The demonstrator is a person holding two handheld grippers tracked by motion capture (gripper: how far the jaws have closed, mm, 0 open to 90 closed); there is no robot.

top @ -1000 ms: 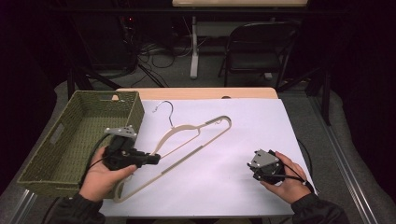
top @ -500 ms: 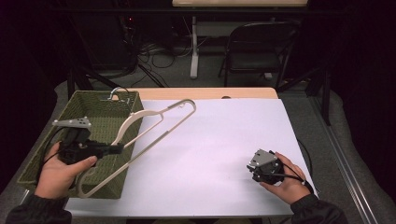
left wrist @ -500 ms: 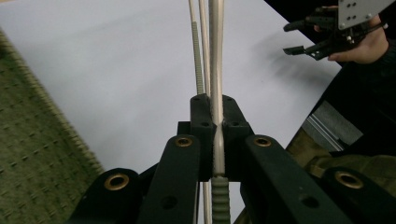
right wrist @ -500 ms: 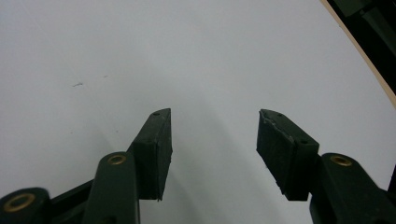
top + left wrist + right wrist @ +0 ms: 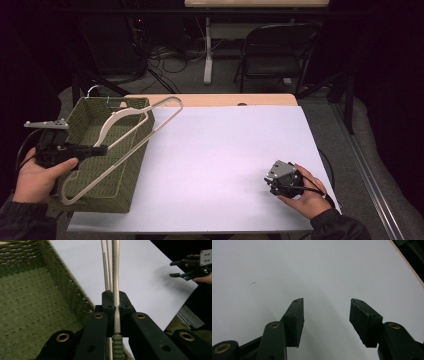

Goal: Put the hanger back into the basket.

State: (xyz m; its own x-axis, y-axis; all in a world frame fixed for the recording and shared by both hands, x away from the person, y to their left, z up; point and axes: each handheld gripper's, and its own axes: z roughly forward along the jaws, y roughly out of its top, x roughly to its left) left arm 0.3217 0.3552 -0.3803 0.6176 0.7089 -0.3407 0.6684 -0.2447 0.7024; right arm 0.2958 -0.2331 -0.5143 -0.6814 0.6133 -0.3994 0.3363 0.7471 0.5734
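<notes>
— White table cover (image 5: pixel 225 165) filled the middle of the high view; what had changed on it?

— The cream clothes hanger (image 5: pixel 131 134) had left it. It now hung over the green woven basket (image 5: pixel 95 120) at the left of the frame, clamped in the left gripper (image 5: pixel 100 149), whose jaws were pinched tight on its rod.

— And the right gripper (image 5: pixel 272 181)?

— At lower right, unmoved, holding nothing, its jaws wide apart after opening a little further.

The hanger's (image 5: pixel 115 270) top ran off the left gripper view's upper edge, the basket (image 5: pixel 30 312) was cut at the left and blurred, and the far gripper (image 5: pixel 192 266) was clipped at right.
</notes>
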